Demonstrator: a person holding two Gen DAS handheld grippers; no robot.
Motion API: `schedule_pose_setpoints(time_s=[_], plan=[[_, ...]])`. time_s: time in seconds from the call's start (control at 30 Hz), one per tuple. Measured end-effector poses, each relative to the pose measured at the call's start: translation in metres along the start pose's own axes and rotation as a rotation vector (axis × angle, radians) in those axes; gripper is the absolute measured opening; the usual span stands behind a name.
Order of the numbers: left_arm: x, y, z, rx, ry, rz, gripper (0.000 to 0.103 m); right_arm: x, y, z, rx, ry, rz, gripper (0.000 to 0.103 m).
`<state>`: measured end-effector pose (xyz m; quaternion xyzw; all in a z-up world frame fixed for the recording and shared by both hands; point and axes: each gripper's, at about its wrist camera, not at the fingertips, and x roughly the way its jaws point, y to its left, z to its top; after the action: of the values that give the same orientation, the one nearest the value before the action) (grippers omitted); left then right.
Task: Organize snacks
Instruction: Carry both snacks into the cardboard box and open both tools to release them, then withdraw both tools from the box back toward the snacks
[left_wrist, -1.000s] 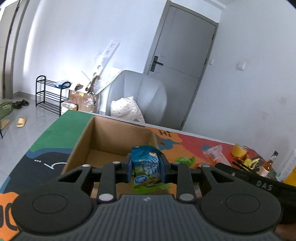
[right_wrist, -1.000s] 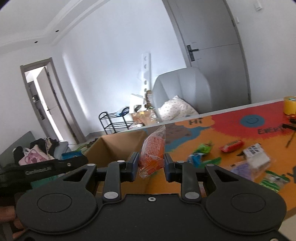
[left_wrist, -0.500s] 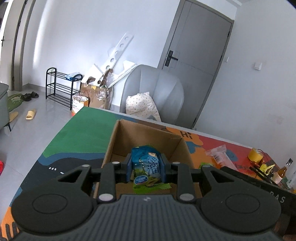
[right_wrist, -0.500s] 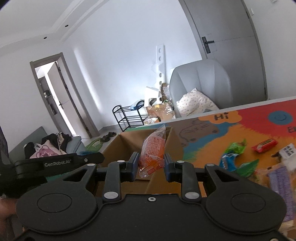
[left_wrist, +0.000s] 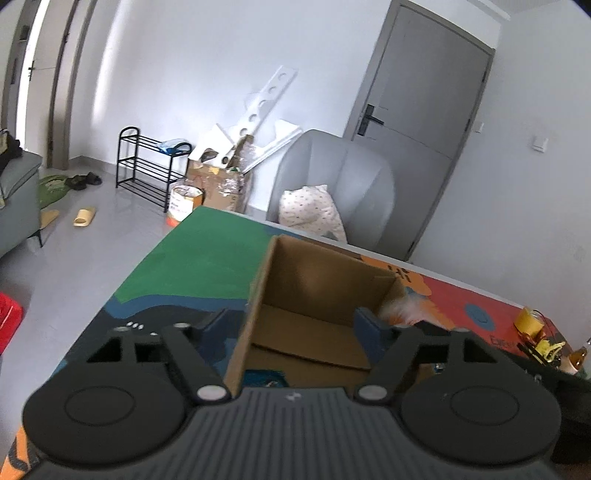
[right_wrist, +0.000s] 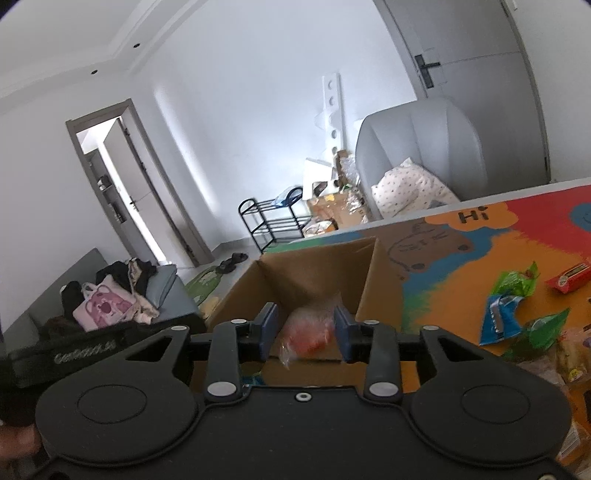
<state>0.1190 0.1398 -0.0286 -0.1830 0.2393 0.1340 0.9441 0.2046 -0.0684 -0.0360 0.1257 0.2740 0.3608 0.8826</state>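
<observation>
Both grippers' jaws have just been opening over the cardboard box (right_wrist: 380, 280) — left gripper (left_wrist: 295, 325) wide, empty; right gripper (right_wrist: 303, 332) loose around a blurred orange packet (right_wrist: 308, 332) (wrappers (right_wrist: 513, 306) beside).

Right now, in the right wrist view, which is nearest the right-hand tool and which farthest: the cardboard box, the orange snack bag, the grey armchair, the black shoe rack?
1. Orange snack bag: loose between the right tool's just-opened jaws.
2. Cardboard box: directly under and ahead.
3. Grey armchair: past the table's far edge, to the right.
4. Black shoe rack: against the wall, centre-left.
</observation>
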Motion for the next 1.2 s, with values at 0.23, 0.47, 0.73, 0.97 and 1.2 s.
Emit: schedule_pose_setpoints(time_s=[0.23, 0.47, 0.73, 0.97, 1.2], plan=[[-0.002, 0.003, 0.0, -0.009, 0.031, 0.031, 0.087, -0.015, -0.005, -0.001, 0.019, -0.023, -0.048, 0.075], [-0.002, -0.007, -0.006, 0.005, 0.053, 0.039, 0.096, -0.041, -0.022, 0.003, 0.031, -0.065, -0.095, 0.096], [-0.012, -0.027, -0.017, 0.033, 0.034, 0.002, 0.103, -0.059, -0.039, -0.003, 0.031, -0.054, -0.174, 0.103], [-0.017, -0.049, -0.026, 0.062, 0.054, -0.056, 0.103, -0.078, -0.059, -0.012, 0.025, -0.029, -0.267, 0.103], [-0.022, -0.078, -0.04, 0.118, 0.072, -0.101, 0.103, -0.108, -0.081, -0.019, 0.036, -0.033, -0.332, 0.103]])
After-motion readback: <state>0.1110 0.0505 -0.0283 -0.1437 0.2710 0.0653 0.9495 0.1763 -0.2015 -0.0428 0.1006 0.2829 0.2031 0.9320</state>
